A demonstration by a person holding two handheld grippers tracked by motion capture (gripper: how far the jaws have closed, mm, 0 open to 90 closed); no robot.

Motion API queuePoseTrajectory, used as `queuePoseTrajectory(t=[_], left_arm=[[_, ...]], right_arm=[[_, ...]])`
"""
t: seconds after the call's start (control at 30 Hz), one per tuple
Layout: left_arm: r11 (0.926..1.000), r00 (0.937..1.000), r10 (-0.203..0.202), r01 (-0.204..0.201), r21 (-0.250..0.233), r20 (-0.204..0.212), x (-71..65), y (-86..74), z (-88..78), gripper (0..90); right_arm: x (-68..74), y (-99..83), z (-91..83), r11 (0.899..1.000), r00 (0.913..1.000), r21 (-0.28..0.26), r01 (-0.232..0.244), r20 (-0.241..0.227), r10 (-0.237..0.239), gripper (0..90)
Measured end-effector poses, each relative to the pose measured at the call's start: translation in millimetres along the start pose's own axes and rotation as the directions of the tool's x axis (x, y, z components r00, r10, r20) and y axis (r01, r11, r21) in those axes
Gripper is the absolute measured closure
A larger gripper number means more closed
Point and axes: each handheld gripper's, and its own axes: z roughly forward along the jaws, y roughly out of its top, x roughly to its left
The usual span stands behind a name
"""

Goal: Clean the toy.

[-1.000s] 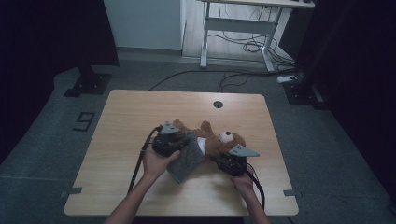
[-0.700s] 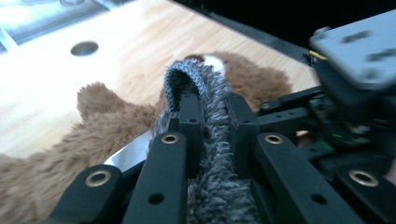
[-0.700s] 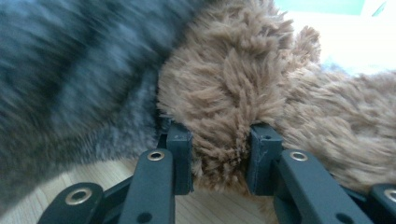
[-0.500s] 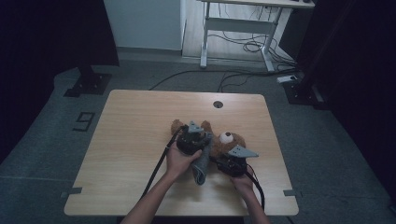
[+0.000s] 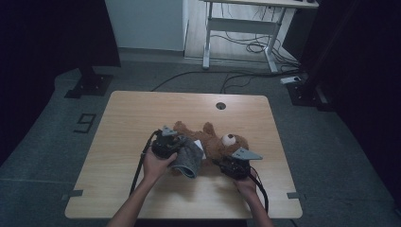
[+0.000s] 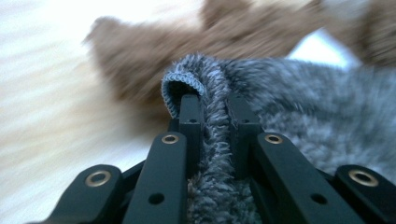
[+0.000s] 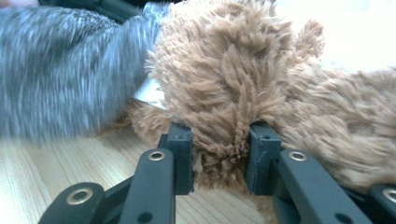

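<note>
A brown teddy bear lies on the wooden table, head toward the right. A grey fuzzy garment covers its near left side, with a white patch showing beside it. My left gripper is shut on the garment's hemmed edge, and the fluffy cloth is squeezed between the black jaws. My right gripper sits in front of the bear's head. It is shut on a brown plush limb just above the tabletop.
A round cable hole is near the table's far edge. Black cables trail from both grippers toward the near edge. Bare wood lies left of and behind the bear. A desk frame and floor cables stand beyond the table.
My left gripper swung right over the bear with the grey garment, then came back left and lower. The right gripper has kept still on the bear.
</note>
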Motion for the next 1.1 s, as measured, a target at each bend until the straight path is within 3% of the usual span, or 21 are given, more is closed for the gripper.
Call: queuePoseTrajectory(t=[0.13,0.23,0.33,0.43,0.53,0.63,0.77,0.83,0.9,1.0,1.1], left_arm=[[0.9991,0.9989,-0.041,0.041,0.014,-0.023,17.2,-5.4,-6.2,78.7],[0.9977,0.9987,-0.051,0.051,-0.044,0.002,16.1,8.3,-22.0,78.8],[0.9942,0.9985,-0.019,0.024,-0.105,0.051,-1.1,32.2,-37.2,78.8],[0.9887,0.9951,0.045,-0.032,-0.147,0.088,-27.6,55.9,-42.3,78.7],[0.9831,0.9879,0.097,-0.077,-0.166,0.121,-53.3,75.5,-38.7,78.8],[0.9814,0.981,0.131,-0.108,-0.159,0.143,-73.3,89.7,-24.1,78.7],[0.9877,0.9802,0.138,-0.125,-0.093,0.142,-81.2,90.0,6.4,78.7],[0.9896,0.9824,0.141,-0.137,-0.043,0.122,-79.5,82.7,23.8,78.7],[0.9931,0.9845,0.117,-0.117,-0.006,0.131,-73.7,70.8,38.7,78.7],[0.9971,0.983,0.075,-0.071,-0.03,0.168,-66.2,61.4,40.6,78.9],[0.9951,0.9815,0.098,-0.095,-0.03,0.164,-66.3,57.1,37.0,79.0]], right_arm=[[0.0,0.1,0.0,1.0,1.0,-0.001,-0.002,0.0,0.002,68.5],[-0.4,0.5,0.1,1.0,0.9999,-0.002,-0.011,0.001,0.011,68.6],[0.0,0.4,0.4,1.0,0.9999,-0.005,-0.014,0.002,0.014,68.6],[0.4,0.4,0.2,1.0,0.9999,-0.004,-0.011,0.003,0.011,68.6],[0.7,-0.2,-0.3,1.0,0.9999,-0.002,-0.011,0.002,0.011,68.5],[1.0,-1.6,-1.3,1.0,0.9999,-0.001,-0.013,-0.004,0.013,68.5],[1.9,-4.3,-3.0,1.0,0.9999,0.008,-0.001,-0.017,0.001,68.4],[2.7,-4.8,-3.5,1.0,0.9997,0.015,0.016,-0.021,-0.015,67.6],[3.0,-4.8,-4.4,0.999,0.9985,0.034,0.04,-0.037,-0.039,65.0],[5.8,-4.2,-8.4,0.994,0.9944,0.061,0.092,-0.058,-0.089,56.0],[6.6,-0.3,-19.4,0.986,0.9873,0.076,0.147,-0.071,-0.142,46.3]])
